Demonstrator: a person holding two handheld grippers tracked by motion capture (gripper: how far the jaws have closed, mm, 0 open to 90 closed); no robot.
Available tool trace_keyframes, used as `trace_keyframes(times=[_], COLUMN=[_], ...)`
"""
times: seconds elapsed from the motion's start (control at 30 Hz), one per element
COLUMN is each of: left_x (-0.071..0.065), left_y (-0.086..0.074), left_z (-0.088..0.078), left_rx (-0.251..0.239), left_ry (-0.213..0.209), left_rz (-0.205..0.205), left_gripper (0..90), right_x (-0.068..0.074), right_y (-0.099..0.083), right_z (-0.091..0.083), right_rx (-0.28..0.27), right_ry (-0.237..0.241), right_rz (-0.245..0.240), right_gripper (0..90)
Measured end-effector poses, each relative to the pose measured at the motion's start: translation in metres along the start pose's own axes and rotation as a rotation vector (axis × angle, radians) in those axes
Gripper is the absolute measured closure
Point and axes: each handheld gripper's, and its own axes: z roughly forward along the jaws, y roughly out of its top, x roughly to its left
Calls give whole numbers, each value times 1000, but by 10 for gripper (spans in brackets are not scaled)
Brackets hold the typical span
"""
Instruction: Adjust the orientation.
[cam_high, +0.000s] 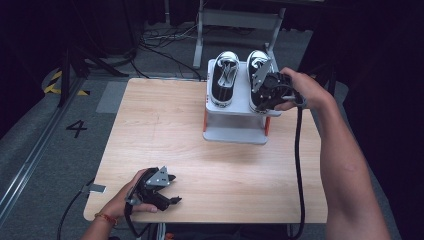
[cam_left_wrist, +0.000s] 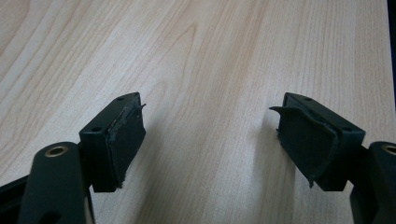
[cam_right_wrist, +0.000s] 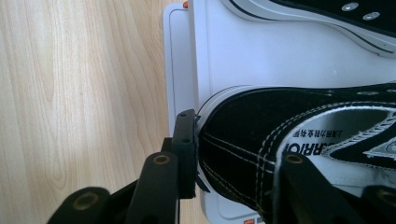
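Two black canvas shoes with white soles stand side by side on top of a small white shoe rack (cam_high: 235, 125) at the far right of the wooden table (cam_high: 165, 125). My right gripper (cam_high: 262, 96) is shut on the heel of the right shoe (cam_high: 257, 60). In the right gripper view my right gripper (cam_right_wrist: 236, 144) has one jaw against the outside of this shoe's (cam_right_wrist: 261, 116) heel, and the other jaw is down inside its collar. The left shoe (cam_high: 223, 80) stands free beside it. My left gripper (cam_high: 175, 189) rests near the table's front left edge, open, with bare wood between its fingers (cam_left_wrist: 119, 140).
The rack has orange corner pieces and a lower shelf (cam_high: 234, 134). The second shoe (cam_right_wrist: 327, 14) lies along the top of the right gripper view. Beyond the table are a grey floor with cables (cam_high: 165, 45) and a metal frame (cam_high: 240, 20). The right gripper's cable (cam_high: 300, 165) hangs over the table's right side.
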Motion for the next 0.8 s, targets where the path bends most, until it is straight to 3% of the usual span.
trace_keyframes(times=[0.17,0.5,0.8], left_x=[0,-1,-1], left_y=[0,0,0], left_z=[0,0,0], left_rx=[2,-2,1], left_ry=[-1,-1,-5], left_rz=[-1,1,5], left_gripper=[231,231,231], right_x=[-8,-14,-18], right_y=[2,11,17], right_z=[6,13,13], right_rx=[5,-9,0], right_ry=[10,42,33], right_rz=[11,-15,-18], right_gripper=[708,694,667])
